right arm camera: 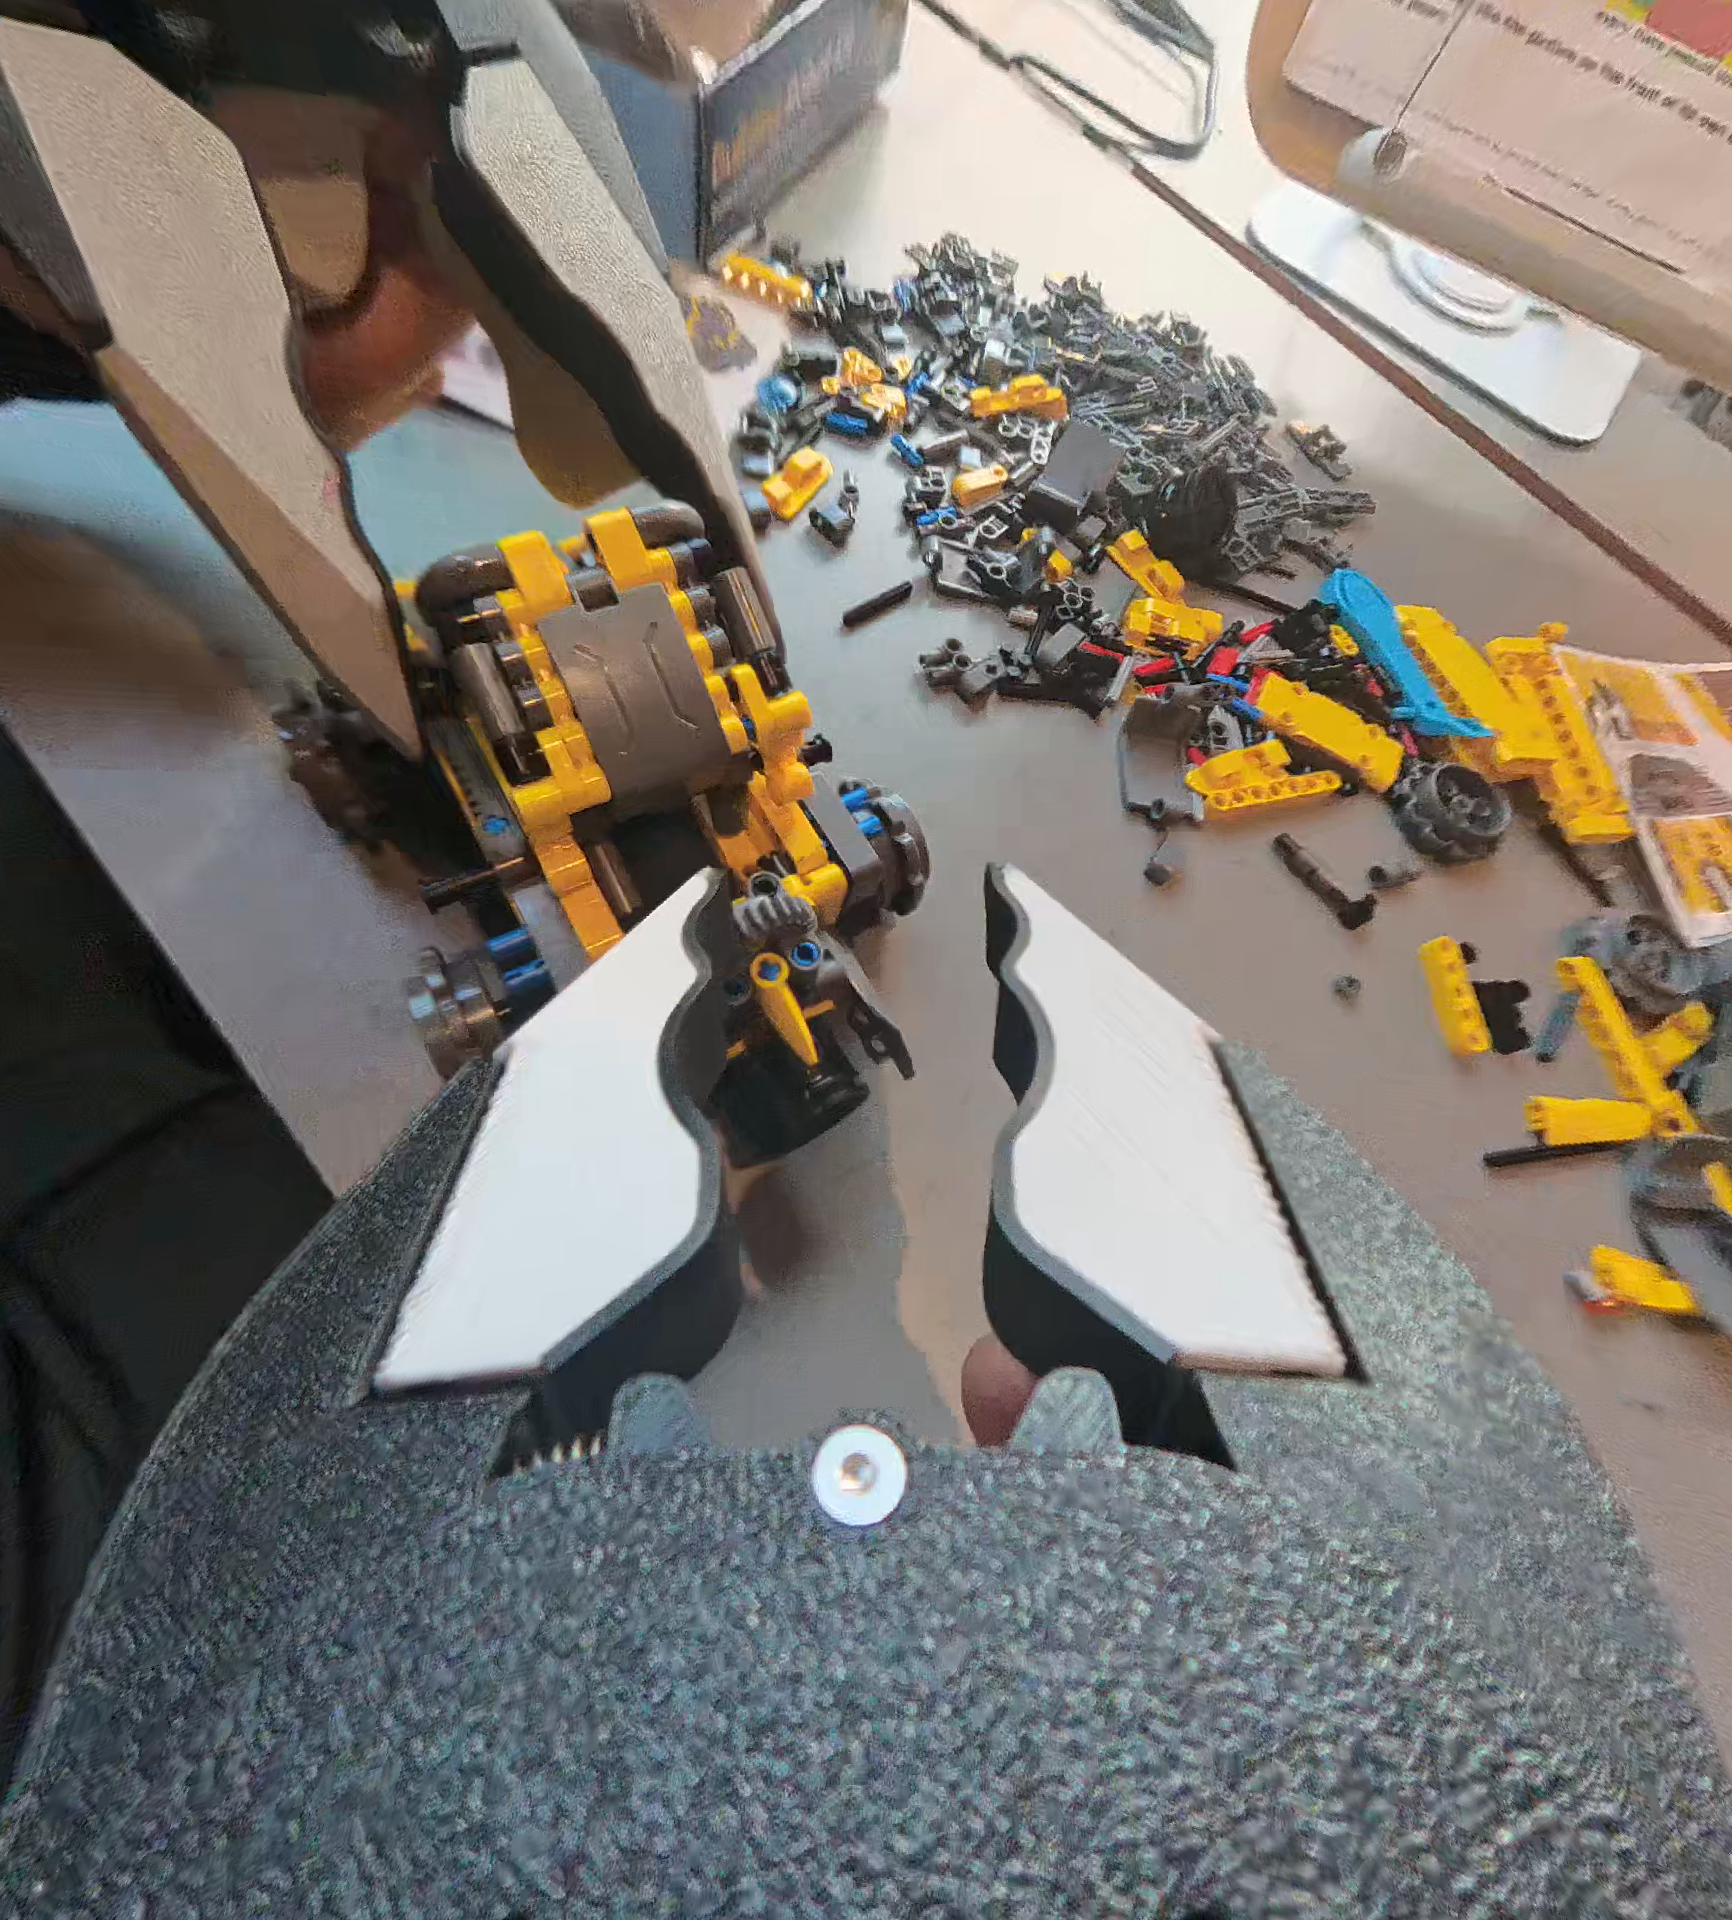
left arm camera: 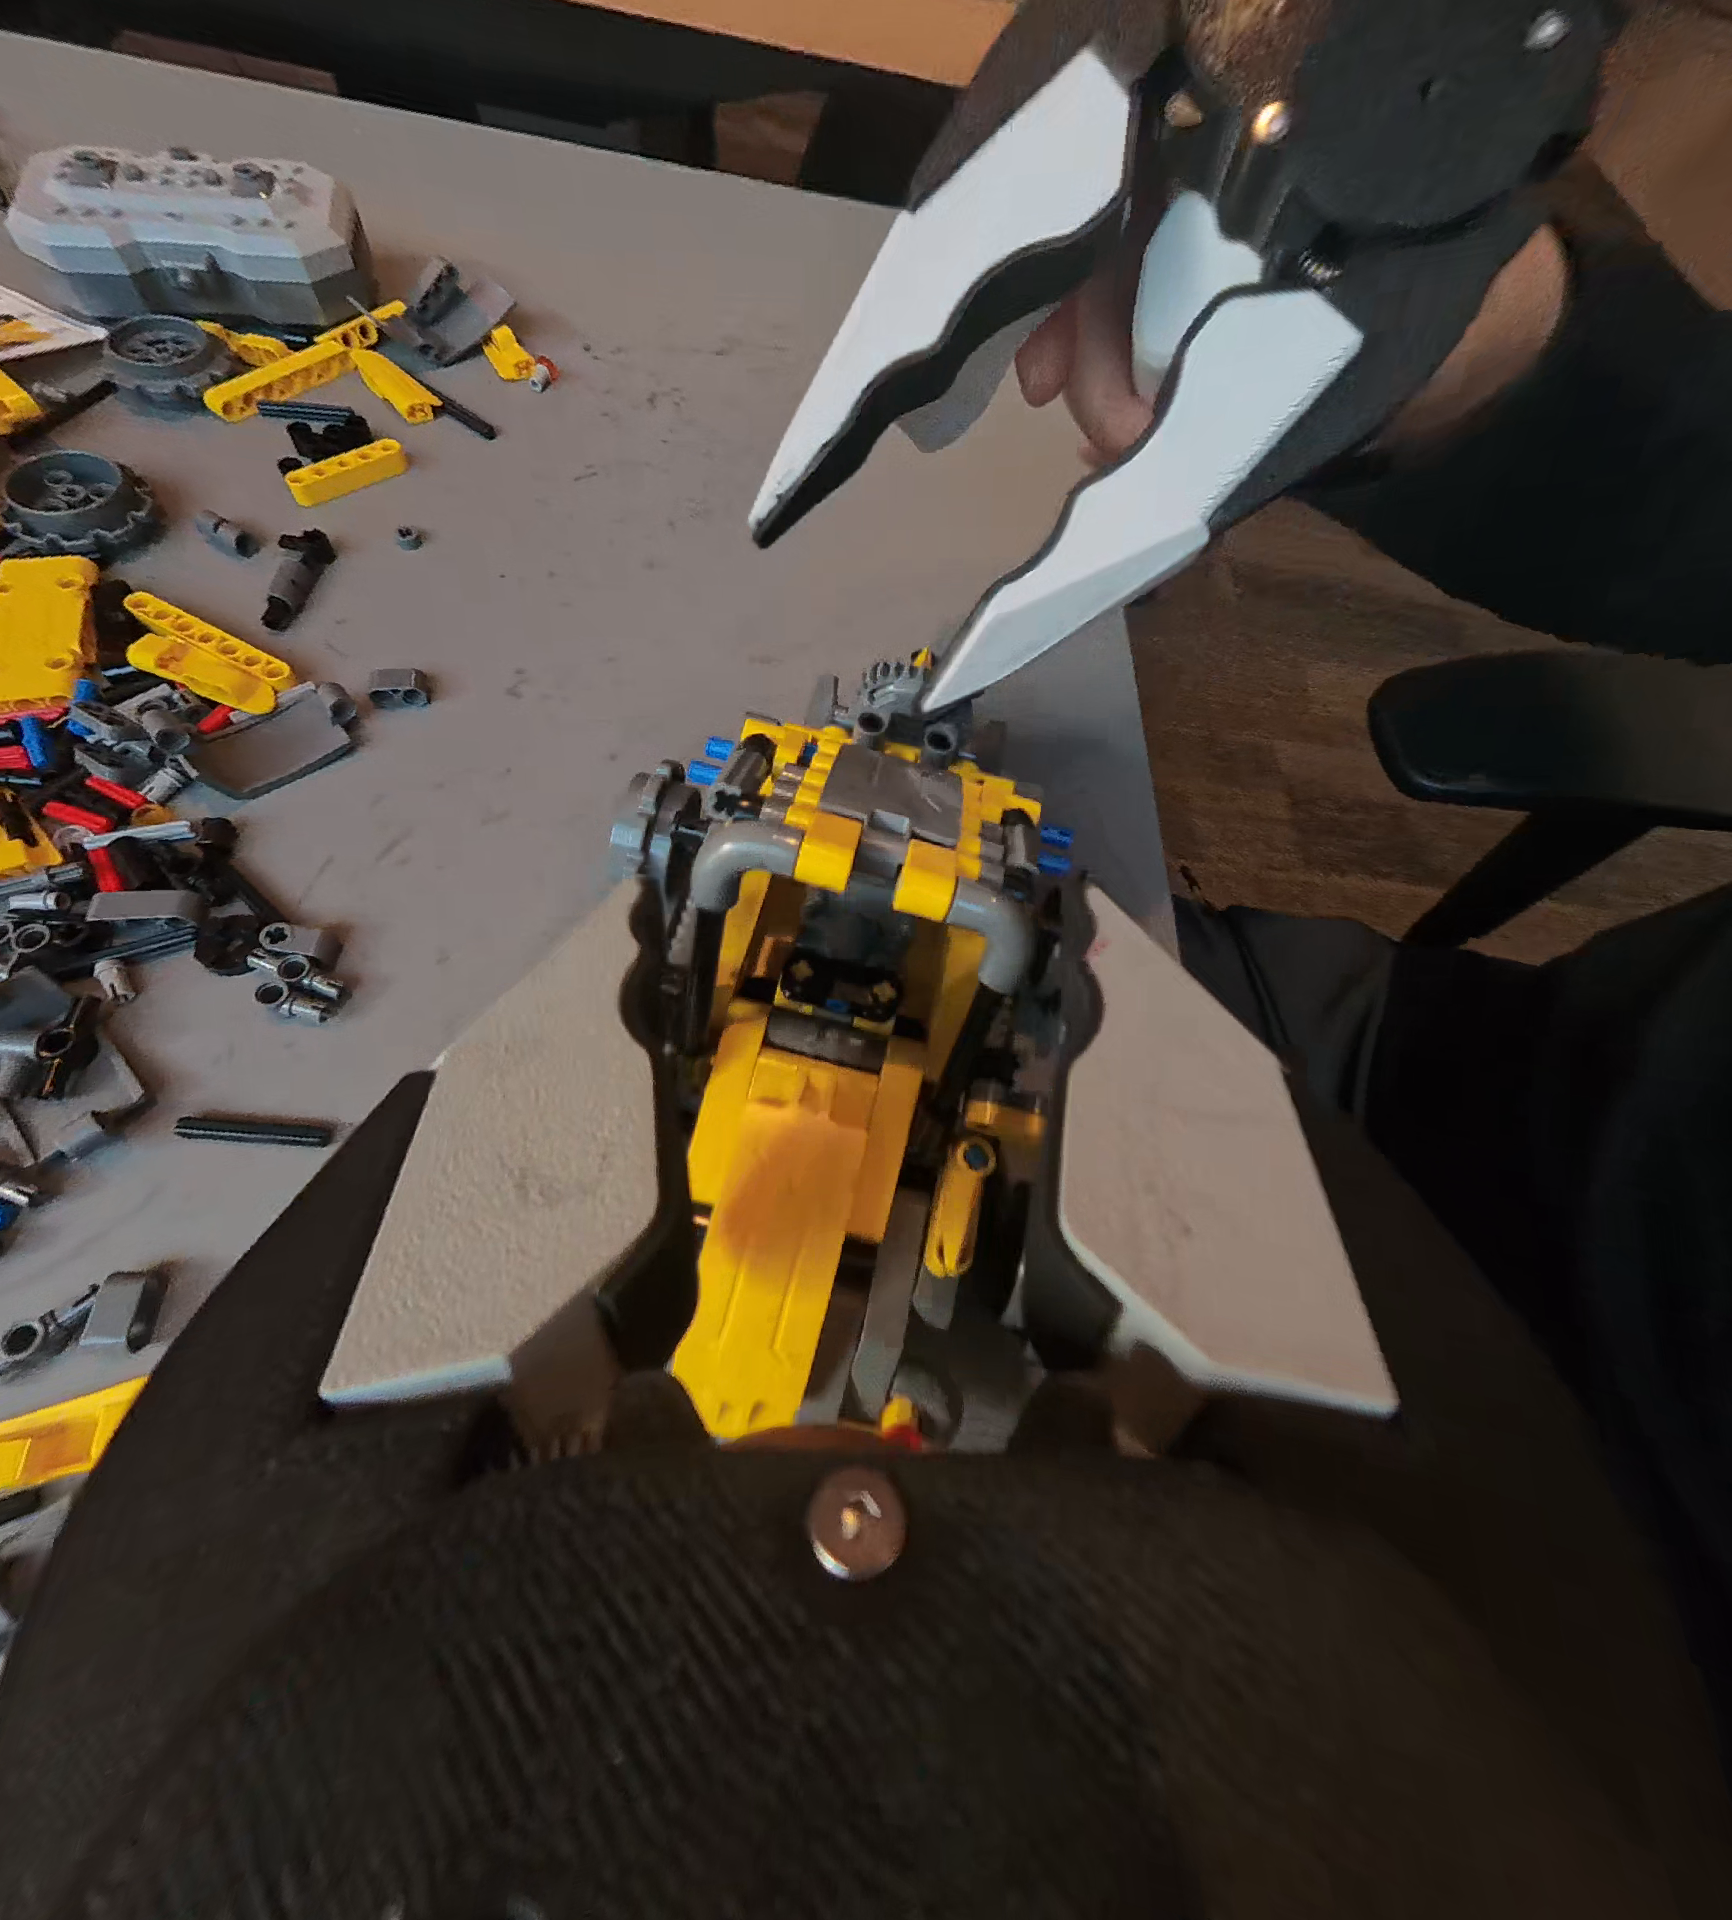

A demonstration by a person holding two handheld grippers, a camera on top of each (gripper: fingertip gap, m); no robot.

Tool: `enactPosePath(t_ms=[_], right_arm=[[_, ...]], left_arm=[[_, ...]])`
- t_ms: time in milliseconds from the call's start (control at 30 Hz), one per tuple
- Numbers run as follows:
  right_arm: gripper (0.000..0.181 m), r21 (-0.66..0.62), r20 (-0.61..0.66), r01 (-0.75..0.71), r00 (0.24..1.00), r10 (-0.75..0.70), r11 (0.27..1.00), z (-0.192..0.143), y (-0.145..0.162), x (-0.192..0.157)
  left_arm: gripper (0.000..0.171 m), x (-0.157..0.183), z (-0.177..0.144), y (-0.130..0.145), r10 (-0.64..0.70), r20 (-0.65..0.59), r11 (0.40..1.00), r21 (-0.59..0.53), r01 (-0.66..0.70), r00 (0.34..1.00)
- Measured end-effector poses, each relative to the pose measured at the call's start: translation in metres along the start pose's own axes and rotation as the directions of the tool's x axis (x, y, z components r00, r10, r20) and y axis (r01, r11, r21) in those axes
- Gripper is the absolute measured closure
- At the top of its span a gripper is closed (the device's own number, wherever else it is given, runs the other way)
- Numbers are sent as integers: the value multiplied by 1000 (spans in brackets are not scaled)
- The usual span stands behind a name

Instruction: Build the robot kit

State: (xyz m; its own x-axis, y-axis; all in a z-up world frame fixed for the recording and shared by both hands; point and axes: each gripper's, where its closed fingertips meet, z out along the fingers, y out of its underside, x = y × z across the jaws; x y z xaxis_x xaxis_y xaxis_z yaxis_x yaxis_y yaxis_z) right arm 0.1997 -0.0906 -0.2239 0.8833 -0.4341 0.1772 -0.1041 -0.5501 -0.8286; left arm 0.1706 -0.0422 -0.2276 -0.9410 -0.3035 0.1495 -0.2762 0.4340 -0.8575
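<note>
A yellow and grey brick-built vehicle model (left arm camera: pixel 841 1039) sits at the table's edge, and it also shows in the right wrist view (right arm camera: pixel 623 707). My left gripper (left arm camera: pixel 857 888) is shut on the model, one finger on each side of its body; it also shows in the right wrist view (right arm camera: pixel 581 675). My right gripper (right arm camera: pixel 851 878) is open and empty at the model's far end. In the left wrist view the right gripper (left arm camera: pixel 846 613) has one fingertip touching a small grey gear (left arm camera: pixel 888 686) on the model's end. The gear (right arm camera: pixel 784 914) lies beside that finger.
A pile of loose yellow, black, grey, red and blue pieces (left arm camera: pixel 62 779) (right arm camera: pixel 1101 499) covers the grey table (left arm camera: pixel 581 520). A grey block unit (left arm camera: pixel 187 239), an instruction booklet (right arm camera: pixel 1714 769), a monitor stand (right arm camera: pixel 1444 312) and a box (right arm camera: pixel 789 94) sit around it. A chair armrest (left arm camera: pixel 1568 748) stands beyond the edge. The left gripper's tips are roughly 7 centimetres from the right gripper's.
</note>
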Motion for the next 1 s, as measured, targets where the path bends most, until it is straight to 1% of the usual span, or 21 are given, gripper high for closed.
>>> enactPosePath(t_ms=[67,100,133,200,233,267,333,367,433,500,567,600,633,667,733,767,800,867,933,967,1000], right_arm=[[133,76,55,-84,995,80,994,-10,3,-3],[130,110,100,-122,989,111,986,-14,3,-7],[129,135,138,-154,981,135,979,-18,3,-10],[125,169,171,-193,972,164,967,-24,2,-13],[127,185,172,-199,971,167,963,-27,1,-15],[133,197,166,-195,972,163,961,-30,-1,-19],[156,207,142,-175,979,147,963,-33,-2,-32],[162,207,128,-176,980,152,962,-32,-1,-41],[165,188,127,-160,982,138,969,-27,4,-67],[165,148,80,-74,995,63,986,-19,15,-86],[167,110,-7,10,1000,-10,994,-11,22,-90],[169,107,-18,14,1000,-12,994,-8,22,-92],[170,115,1,2,1000,-2,993,-5,20,-98],[172,128,12,-18,1000,17,992,-3,17,-101],[181,142,-7,-40,999,41,989,2,14,-100],[181,138,-51,-44,997,51,989,3,14,-94],[181,135,-85,-51,994,63,990,3,15,-89],[181,142,-111,-69,990,85,987,1,15,-86],[179,134,-153,-55,985,76,989,0,17,-83],[174,127,-179,-45,981,68,991,-1,19,-80],[174,119,-199,-36,978,60,992,-1,21,-78]], left_arm=[[95,0,-14,-5,-14,-18,999,34,15,1000],[92,0,-19,-4,-25,-24,999,33,26,999],[86,-1,-22,-1,-38,-24,999,14,38,999],[83,-3,-20,8,-27,-10,999,-47,27,1000],[83,-2,-16,12,-7,-5,997,-78,6,1000],[79,-3,-12,15,16,8,994,-104,-16,1000],[78,-4,-6,20,51,30,987,-155,-46,998],[77,-3,-4,19,65,30,985,-162,-59,997],[79,-6,-1,18,85,38,979,-190,-76,996],[77,-12,1,13,120,56,973,-204,-106,991],[77,-12,2,8,141,23,968,-214,-133,990],[76,-11,4,7,148,-2,963,-228,-144,989],[73,-10,6,9,151,-34,954,-256,-155,988],[69,-8,8,16,143,-71,939,-306,-158,987],[54,-6,14,31,122,-120,900,-406,-160,985],[52,-6,16,35,133,-122,887,-428,-173,984],[59,-10,18,37,154,-107,877,-443,-186,982],[68,-12,20,36,157,-91,879,-441,-181,983],[68,-11,21,35,137,-77,888,-432,-157,988],[69,-11,21,36,115,-56,894,-430,-127,992],[69,-12,21,36,77,-15,898,-433,-76,997]])
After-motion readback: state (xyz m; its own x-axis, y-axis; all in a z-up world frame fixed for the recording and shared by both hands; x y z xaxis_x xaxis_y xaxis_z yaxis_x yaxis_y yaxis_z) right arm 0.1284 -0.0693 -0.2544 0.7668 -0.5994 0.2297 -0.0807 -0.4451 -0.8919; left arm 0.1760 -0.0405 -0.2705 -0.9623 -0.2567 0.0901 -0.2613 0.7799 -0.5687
